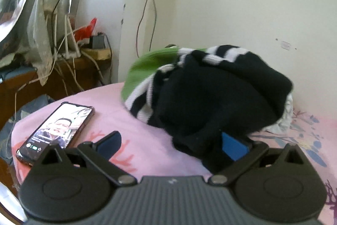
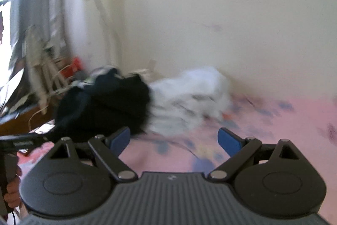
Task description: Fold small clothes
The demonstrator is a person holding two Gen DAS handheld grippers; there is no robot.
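Observation:
A heap of knitwear (image 1: pixel 210 94), black with white stripes and a green part, lies on the pink bedsheet (image 1: pixel 147 140) against the wall. My left gripper (image 1: pixel 171 146) is open at the heap's near edge, and a black fold lies over its right finger (image 1: pixel 233 148). A crumpled white garment (image 1: pixel 284 117) peeks out behind the heap. The right wrist view is blurred: the black knitwear (image 2: pixel 105 102) sits left of a white pile (image 2: pixel 189 98). My right gripper (image 2: pixel 174 140) hangs open over the sheet (image 2: pixel 273 119) in front of both, holding nothing.
A phone (image 1: pixel 56 132) with its screen lit lies on the sheet left of my left gripper. Past the bed's left edge stands a wooden side table (image 1: pixel 84 62) with a router and tangled cables. A hand (image 2: pixel 12 189) holds the left gripper at the right view's left edge.

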